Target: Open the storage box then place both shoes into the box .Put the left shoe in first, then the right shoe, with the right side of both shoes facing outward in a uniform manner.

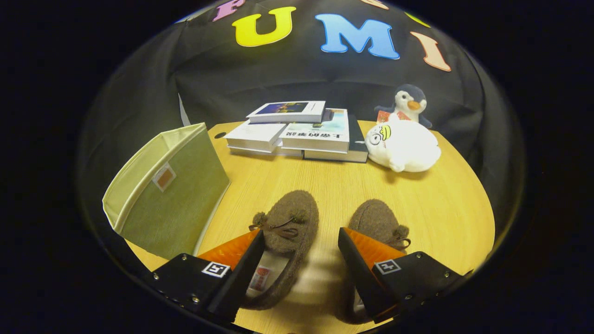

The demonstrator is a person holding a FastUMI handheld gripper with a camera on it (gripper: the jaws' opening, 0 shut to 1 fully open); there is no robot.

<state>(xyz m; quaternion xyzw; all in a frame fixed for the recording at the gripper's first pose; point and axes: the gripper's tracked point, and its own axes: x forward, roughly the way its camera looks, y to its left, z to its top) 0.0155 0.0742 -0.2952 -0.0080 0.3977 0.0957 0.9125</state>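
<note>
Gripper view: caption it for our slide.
Open gripper hovers over two brown woolly shoes beside a green fabric storage box.

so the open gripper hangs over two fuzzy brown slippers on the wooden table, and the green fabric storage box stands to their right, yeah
Not quite. The gripper view shows the green fabric storage box to the left of the two fuzzy brown slippers, not their right. The rest holds: the gripper is open above them on the wooden table.
</note>
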